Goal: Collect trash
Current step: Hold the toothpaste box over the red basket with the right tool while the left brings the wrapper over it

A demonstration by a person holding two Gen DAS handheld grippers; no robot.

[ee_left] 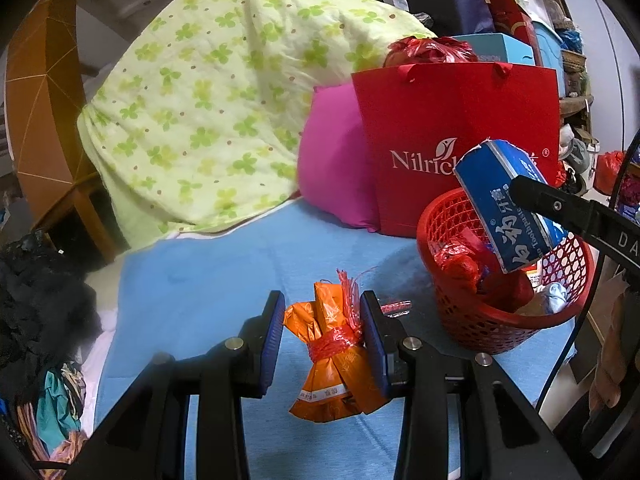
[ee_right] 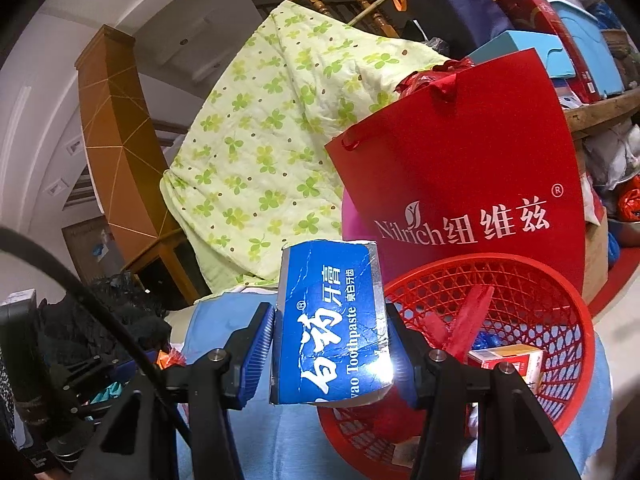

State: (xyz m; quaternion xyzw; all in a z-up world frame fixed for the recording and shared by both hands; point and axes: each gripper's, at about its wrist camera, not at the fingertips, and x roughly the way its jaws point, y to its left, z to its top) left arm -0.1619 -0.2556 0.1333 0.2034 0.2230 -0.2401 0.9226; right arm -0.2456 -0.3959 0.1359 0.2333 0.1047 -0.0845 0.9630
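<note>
My left gripper (ee_left: 322, 334) stands around an orange wrapper bundle (ee_left: 334, 354) tied with red plastic string, lying on the blue bed sheet (ee_left: 208, 280). The right pad touches the bundle and the left pad stands a little apart. My right gripper (ee_right: 330, 354) is shut on a blue toothpaste box (ee_right: 332, 324) and holds it above the near rim of the red mesh basket (ee_right: 560, 292). The left wrist view shows that box (ee_left: 504, 208) held tilted over the basket (ee_left: 480, 328), which holds red wrappers and other trash.
A red Nilrich paper bag (ee_left: 460, 128) and a pink pillow (ee_left: 332, 160) stand behind the basket. A green clover quilt (ee_left: 208, 92) is piled at the back. Dark clothes (ee_left: 36, 300) lie at the left. Boxes and clutter (ee_left: 520, 32) fill the far right.
</note>
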